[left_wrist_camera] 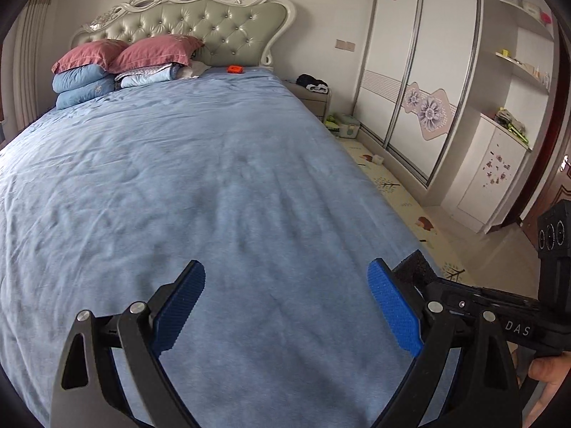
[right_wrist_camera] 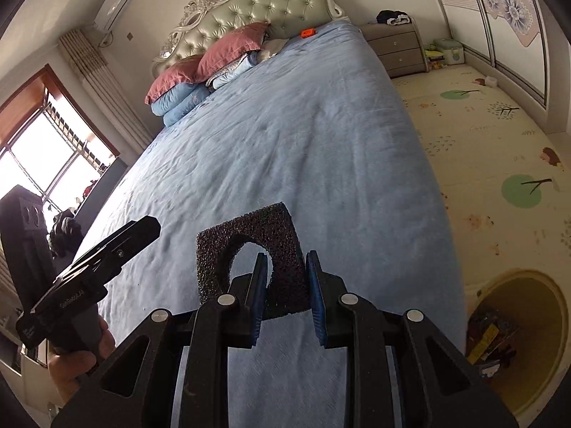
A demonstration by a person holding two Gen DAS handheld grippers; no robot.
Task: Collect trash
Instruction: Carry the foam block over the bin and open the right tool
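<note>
Black foam piece [right_wrist_camera: 249, 249] clamped in right gripper [right_wrist_camera: 285, 267], above blue bed [right_wrist_camera: 285, 142]

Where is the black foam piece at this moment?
The black foam piece is clamped in the right gripper, above the blue bed; the yellow bin stands on the floor at the lower right.

place: home bedroom; signs: bed [left_wrist_camera: 185, 164]; pillows [left_wrist_camera: 125, 53]; wardrobe [left_wrist_camera: 428, 71]
</note>
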